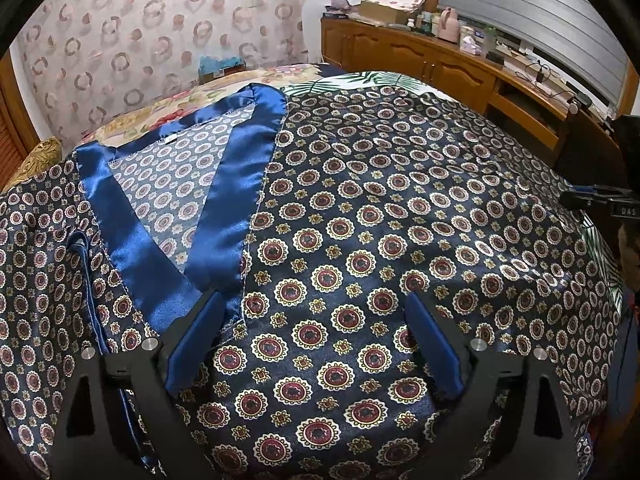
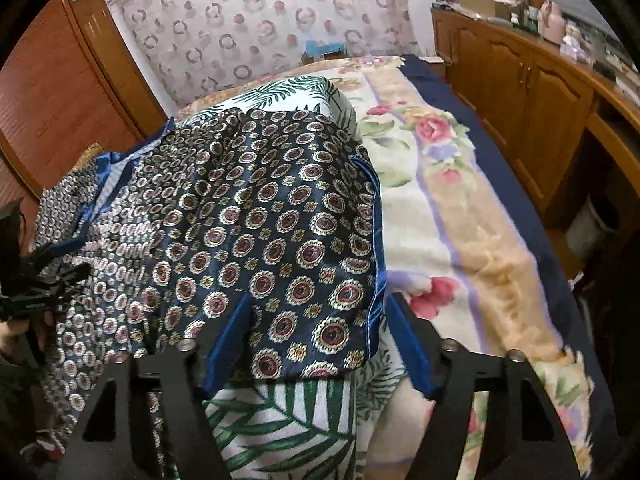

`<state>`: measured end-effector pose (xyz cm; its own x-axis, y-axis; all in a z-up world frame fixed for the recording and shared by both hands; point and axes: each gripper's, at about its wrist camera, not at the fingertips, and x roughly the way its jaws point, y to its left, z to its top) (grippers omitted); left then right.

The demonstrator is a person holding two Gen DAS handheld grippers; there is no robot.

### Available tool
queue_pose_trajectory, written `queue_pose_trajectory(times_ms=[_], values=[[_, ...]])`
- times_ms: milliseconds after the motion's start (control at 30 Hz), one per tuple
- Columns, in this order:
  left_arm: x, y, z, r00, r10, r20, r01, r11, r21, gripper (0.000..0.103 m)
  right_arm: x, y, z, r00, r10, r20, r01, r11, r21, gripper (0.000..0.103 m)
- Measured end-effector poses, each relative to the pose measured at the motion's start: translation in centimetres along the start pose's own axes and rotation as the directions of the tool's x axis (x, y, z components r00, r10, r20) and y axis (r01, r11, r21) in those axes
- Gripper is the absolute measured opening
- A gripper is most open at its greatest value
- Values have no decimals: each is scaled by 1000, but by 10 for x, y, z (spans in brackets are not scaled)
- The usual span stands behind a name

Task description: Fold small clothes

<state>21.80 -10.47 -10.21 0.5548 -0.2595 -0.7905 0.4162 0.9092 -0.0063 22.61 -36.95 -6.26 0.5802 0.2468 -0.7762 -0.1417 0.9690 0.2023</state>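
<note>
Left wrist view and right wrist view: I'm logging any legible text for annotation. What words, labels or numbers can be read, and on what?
"DAS": white letters on the black right claw, cut off by the frame's edge.
Small white tag at the neckline of the patterned garment: too small to read.
Items on the wooden cabinet: labels too blurred to read.
Right wrist view: nothing legible.

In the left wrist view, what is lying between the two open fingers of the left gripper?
Only the patterned satin garment lies between the fingers of the left gripper; its blue collar band passes beside the left finger. The left wrist view shows this.
</note>
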Motion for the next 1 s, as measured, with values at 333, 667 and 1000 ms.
queue_pose_trajectory(times_ms=[333,667,1000], values=[[-16,7,-4,998,-9,63,11,999,-32,92,-19,-3,-9,997,-71,29,73,995,-72,14],[-77,10,-27,983,1,184,11,998,-63,92,-53,51,4,977,-53,208,92,979,-180,7],[-112,15,-49,961,-5,277,39,992,-117,92,-49,151,-4,964,150,217,-55,919,-390,7]])
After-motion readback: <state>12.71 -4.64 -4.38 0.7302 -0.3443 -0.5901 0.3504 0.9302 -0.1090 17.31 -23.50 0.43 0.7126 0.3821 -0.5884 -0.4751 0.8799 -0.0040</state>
